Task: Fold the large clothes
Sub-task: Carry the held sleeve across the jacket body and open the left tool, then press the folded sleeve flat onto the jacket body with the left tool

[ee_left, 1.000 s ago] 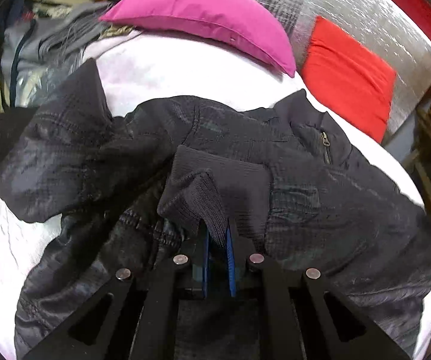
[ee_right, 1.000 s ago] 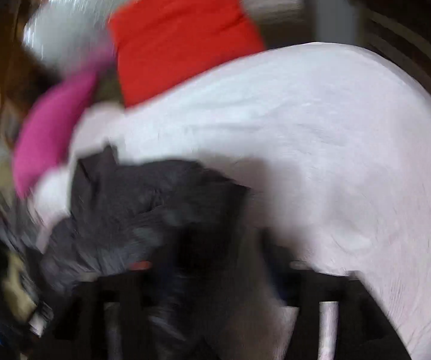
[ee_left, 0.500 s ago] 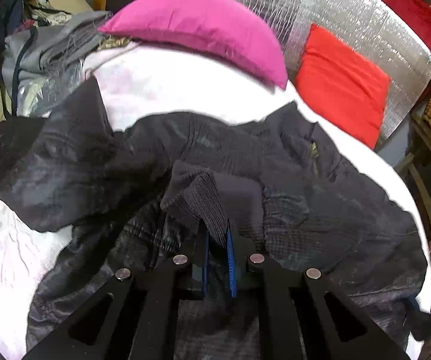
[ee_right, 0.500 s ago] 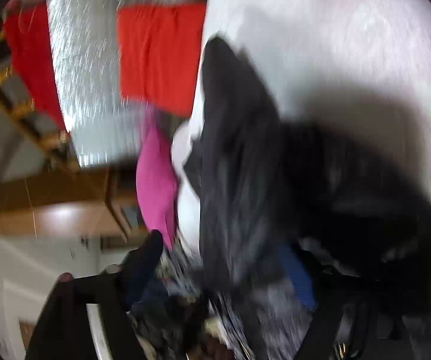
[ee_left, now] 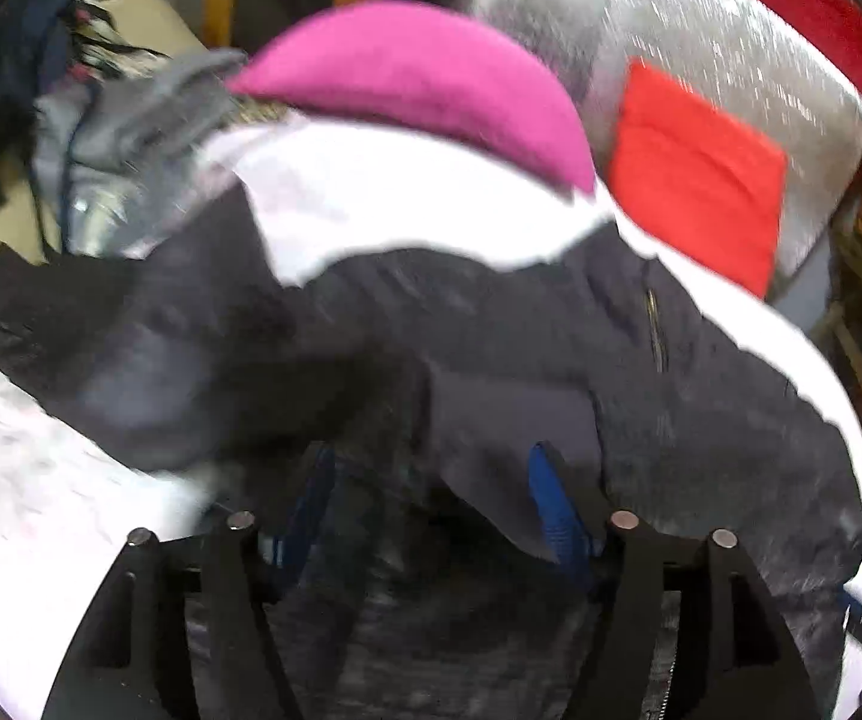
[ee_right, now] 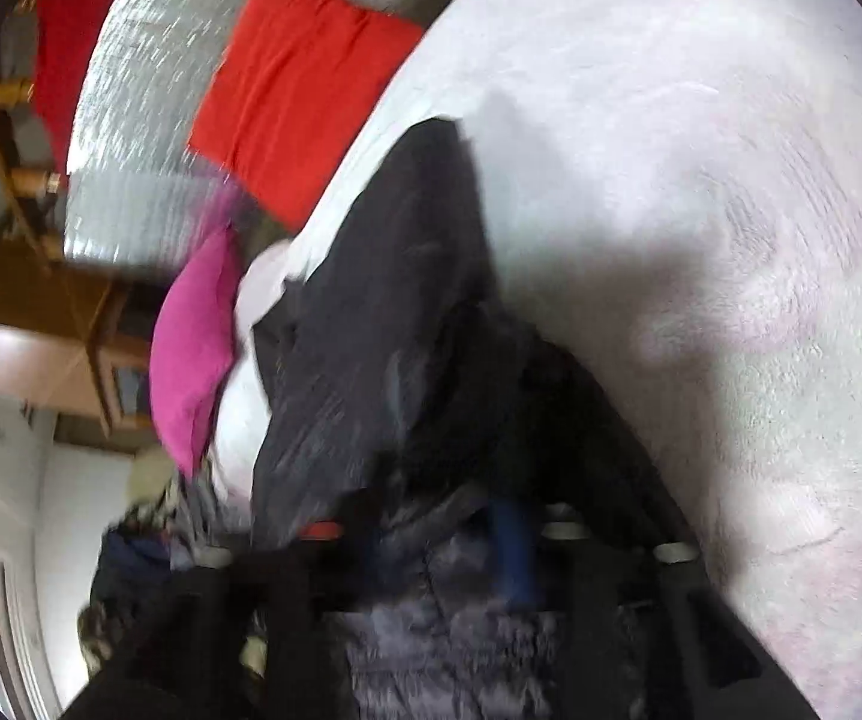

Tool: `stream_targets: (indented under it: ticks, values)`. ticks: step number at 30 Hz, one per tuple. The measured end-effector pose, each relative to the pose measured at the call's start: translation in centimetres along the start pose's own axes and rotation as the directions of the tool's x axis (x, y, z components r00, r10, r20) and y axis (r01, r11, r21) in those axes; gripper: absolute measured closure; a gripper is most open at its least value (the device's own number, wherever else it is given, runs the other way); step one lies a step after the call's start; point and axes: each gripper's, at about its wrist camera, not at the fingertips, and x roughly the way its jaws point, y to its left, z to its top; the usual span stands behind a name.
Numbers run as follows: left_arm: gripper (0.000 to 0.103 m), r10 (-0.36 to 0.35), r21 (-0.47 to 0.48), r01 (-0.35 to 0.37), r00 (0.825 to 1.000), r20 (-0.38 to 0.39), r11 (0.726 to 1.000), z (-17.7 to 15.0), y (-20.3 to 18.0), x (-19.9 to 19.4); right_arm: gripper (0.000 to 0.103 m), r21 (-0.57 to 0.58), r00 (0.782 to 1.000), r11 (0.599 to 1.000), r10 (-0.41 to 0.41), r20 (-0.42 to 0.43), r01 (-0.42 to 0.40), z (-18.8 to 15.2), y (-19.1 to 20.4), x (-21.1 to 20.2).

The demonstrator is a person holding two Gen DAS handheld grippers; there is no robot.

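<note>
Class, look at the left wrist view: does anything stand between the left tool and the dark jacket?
Nothing visible does. The dark jacket lies directly between the opening fingers of the left tool, on the white bed.

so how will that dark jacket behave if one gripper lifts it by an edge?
Probably floppy: the dark jacket already lies in creased folds on the white bedspread. Likely light, since the shell looks thin. Its faint sheen hints it may slip between pads.

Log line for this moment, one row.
jacket lying on bed | left gripper opening, cuff loose between | right gripper opening over jacket
</note>
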Motion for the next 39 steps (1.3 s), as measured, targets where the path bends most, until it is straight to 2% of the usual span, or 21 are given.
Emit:
stream_targets:
  ticks: [2,5,7,9,12,13,14,15,16,18,19,21,24,26,27,28,29,30,34,36,39]
  values:
    - [0.034,-0.018,-0.038,0.019,1.000,0.011,0.999,1.0,1.0,-0.9,0.017,-0.028,1.000,1.000,0.000,0.008,0.000,-0.4,0.1,-1.3]
    - [0.034,-0.094,-0.053,0.094,0.996,0.010,0.994,1.3,0.5,-1.5,0.017,-0.073,0.999,0.997,0.035,0.016,-0.033,-1.0,1.0,-3.3]
    - [0.034,-0.144,-0.015,0.144,0.990,0.002,0.990,1.0,-1.5,-1.4,0.017,-0.129,0.997,0.989,0.081,0.017,-0.078,-0.6,2.2,-4.6]
    - [0.034,-0.163,0.056,0.164,0.986,-0.019,0.985,0.6,-4.2,-0.6,0.017,-0.162,0.991,0.978,0.132,-0.007,-0.132,-0.2,3.1,-4.4]
    - [0.033,-0.133,0.138,0.139,0.990,-0.051,0.981,-0.5,-7.2,1.6,0.017,-0.184,0.978,0.961,0.200,-0.063,-0.208,0.9,5.8,-0.9]
    - [0.033,-0.092,0.154,0.105,0.992,-0.090,0.982,-0.9,-7.9,3.1,0.018,-0.156,0.980,0.970,0.177,-0.087,-0.189,1.5,5.1,1.0]
    - [0.033,-0.058,0.161,0.077,0.991,-0.119,0.984,-1.3,-8.2,4.2,0.018,-0.146,0.988,0.980,0.121,-0.092,-0.133,1.6,4.6,2.2]
    - [0.033,-0.010,0.184,0.043,0.984,-0.177,0.982,-1.9,-8.5,6.1,0.019,-0.127,0.995,0.991,0.019,-0.098,-0.032,1.8,3.1,3.7]
    - [0.032,0.014,0.216,0.028,0.981,-0.192,0.976,-2.5,-8.8,7.1,0.022,-0.089,0.993,0.995,0.036,-0.114,-0.047,1.8,2.0,4.4]
    - [0.031,0.046,0.267,-0.006,0.989,-0.143,0.964,-2.6,-9.5,6.6,0.021,-0.115,0.993,0.992,0.036,-0.111,-0.048,1.7,2.7,3.7]
    - [0.031,0.053,0.275,-0.014,0.989,-0.137,0.961,-2.4,-9.7,6.3,0.021,-0.135,0.993,0.990,0.032,-0.110,-0.046,1.8,3.5,3.3]
    - [0.031,0.012,0.249,0.011,0.996,-0.092,0.968,-1.7,-9.8,4.7,0.020,-0.178,0.992,0.978,0.091,-0.087,-0.106,2.5,5.4,1.9]
    - [0.022,-0.041,0.230,0.047,0.999,-0.029,0.972,-1.3,-9.9,3.4,0.020,-0.202,0.988,0.968,0.143,-0.057,-0.151,4.8,6.9,1.6]
    - [0.021,-0.008,0.252,0.031,0.996,-0.090,0.967,-1.8,-10.0,5.1,0.020,-0.171,0.993,0.978,0.120,-0.019,-0.121,7.0,6.2,3.1]
    - [0.021,0.015,0.253,0.027,0.986,-0.164,0.967,-2.4,-9.9,6.6,0.020,-0.129,0.996,0.988,0.089,-0.002,-0.089,8.5,4.7,4.4]
    - [0.019,0.020,0.252,0.028,0.982,-0.188,0.967,-2.8,-9.7,7.5,0.020,-0.082,0.998,0.995,0.062,-0.018,-0.064,9.2,3.4,5.8]
    - [0.019,0.016,0.261,0.021,0.990,-0.141,0.965,-3.0,-9.7,7.3,0.021,-0.039,0.998,0.998,0.044,-0.039,-0.045,9.3,2.5,7.0]
    - [0.019,0.022,0.262,0.015,0.990,-0.137,0.965,-3.0,-9.9,7.2,0.022,-0.003,0.998,0.999,0.054,-0.041,-0.054,9.2,1.6,7.3]
    - [0.019,0.003,0.221,0.023,0.993,-0.115,0.975,-2.3,-9.7,5.9,0.022,-0.183,0.998,0.983,0.000,0.057,0.010,7.1,5.0,3.3]
    - [0.019,-0.034,0.194,0.046,0.997,-0.065,0.980,-2.1,-9.0,3.9,0.022,-0.284,0.996,0.959,0.034,0.082,-0.009,5.0,7.2,0.9]
    - [0.019,-0.044,0.154,0.048,0.999,-0.031,0.987,-1.8,-7.1,1.6,0.022,-0.353,0.995,0.934,0.085,0.051,-0.061,1.9,8.1,-1.5]
